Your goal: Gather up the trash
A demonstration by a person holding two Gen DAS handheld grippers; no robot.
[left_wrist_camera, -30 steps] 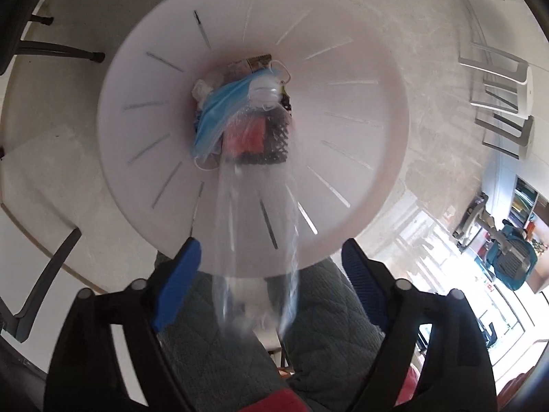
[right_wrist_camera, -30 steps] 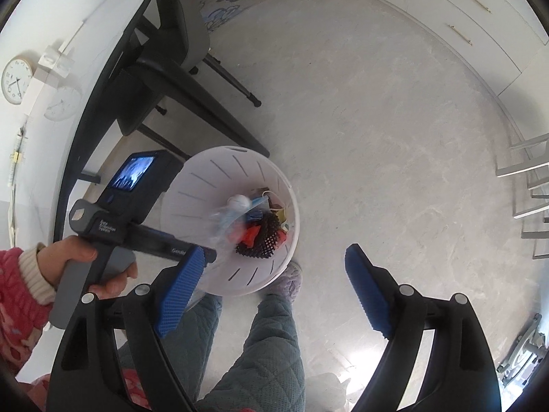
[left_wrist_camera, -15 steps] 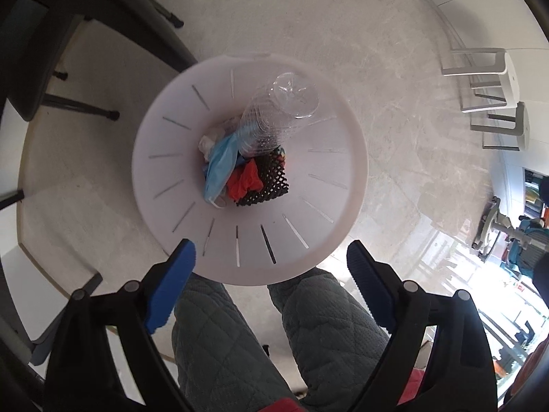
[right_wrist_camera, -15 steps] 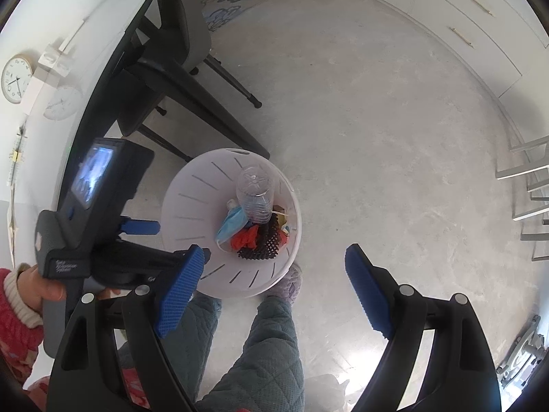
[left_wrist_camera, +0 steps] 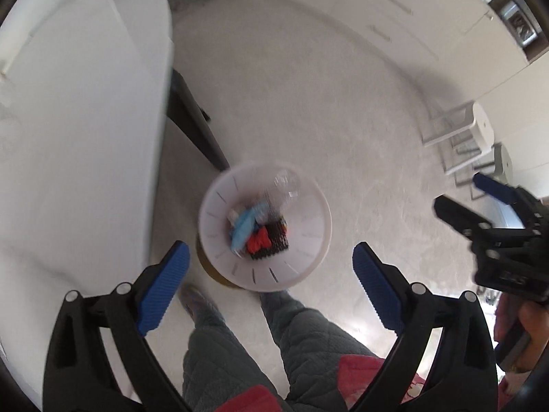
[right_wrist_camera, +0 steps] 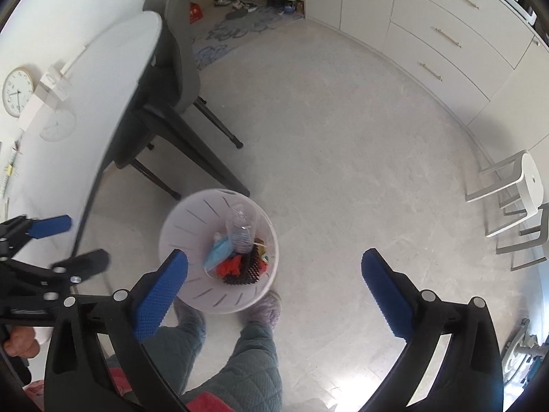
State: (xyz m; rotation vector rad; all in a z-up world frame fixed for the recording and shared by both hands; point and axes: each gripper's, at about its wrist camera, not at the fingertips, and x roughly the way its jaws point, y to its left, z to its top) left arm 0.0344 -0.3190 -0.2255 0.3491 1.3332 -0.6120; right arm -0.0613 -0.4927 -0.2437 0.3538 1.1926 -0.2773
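A white slotted trash bin (left_wrist_camera: pixel 308 240) (right_wrist_camera: pixel 178 237) stands on the floor in front of the person's feet. Inside lie a clear plastic bottle (right_wrist_camera: pixel 242 228) (left_wrist_camera: pixel 284 185), a blue face mask (right_wrist_camera: pixel 218 252) (left_wrist_camera: pixel 245 225), a red scrap (right_wrist_camera: pixel 230 265) (left_wrist_camera: pixel 257 242) and a black mesh piece (right_wrist_camera: pixel 245 269) (left_wrist_camera: pixel 274 240). My left gripper (left_wrist_camera: pixel 271 274) is open and empty, high above the bin. My right gripper (right_wrist_camera: pixel 274 286) is open and empty, also high above the bin. The right gripper (left_wrist_camera: pixel 480 202) shows at the right edge of the left wrist view; the left gripper (right_wrist_camera: pixel 61 243) shows at the left of the right wrist view.
A white table (left_wrist_camera: pixel 79 130) (right_wrist_camera: pixel 79 110) stands left of the bin, with a grey chair (right_wrist_camera: pixel 175 61) behind it. White stools (right_wrist_camera: pixel 514 189) (left_wrist_camera: pixel 463 134) stand at the right. Cabinets (right_wrist_camera: pixel 446 34) line the far wall. A clock (right_wrist_camera: pixel 17 92) lies on the table.
The bottle dropped from the left gripper into the bin. The left gripper then rose well away from the bin, towards the table. The right gripper rose a little.
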